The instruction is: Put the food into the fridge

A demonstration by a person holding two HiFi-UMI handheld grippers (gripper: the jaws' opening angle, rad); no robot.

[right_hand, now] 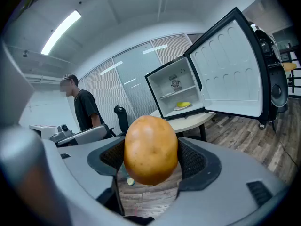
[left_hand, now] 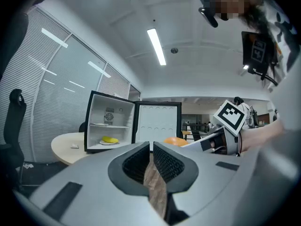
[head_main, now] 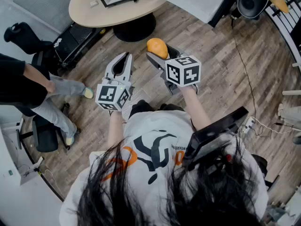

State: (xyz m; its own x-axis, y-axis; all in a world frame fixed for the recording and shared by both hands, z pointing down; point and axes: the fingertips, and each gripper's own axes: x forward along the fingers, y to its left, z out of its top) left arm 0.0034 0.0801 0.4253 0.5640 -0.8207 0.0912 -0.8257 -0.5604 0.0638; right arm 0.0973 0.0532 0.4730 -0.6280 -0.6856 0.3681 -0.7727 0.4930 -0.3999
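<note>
We see a speckled orange fruit [right_hand: 150,149]. The left gripper [head_main: 125,56] and right gripper [head_main: 159,51] are grey, their cubes [head_main: 183,70] black-and-white squared. The fridge [right_hand: 175,89] is black outside and white inside, the food [right_hand: 183,104] in it yellow, the table [head_main: 94,6] beige, the floor [head_main: 225,79] brown planks.

No words, brand names or numbers can be read anywhere. The marker cube [head_main: 113,95] on the left gripper [head_main: 125,58] and the marker cube [head_main: 183,70] on the right gripper [head_main: 160,51] each show black-and-white square patterns (blocky codes, not letters or digits). The person's white shirt [head_main: 141,126] carries a large dark swirl graphic with orange shapes beside it, much of it under dark hair. A thin line of tiny print runs beside the swirl, too small to make out.
</note>
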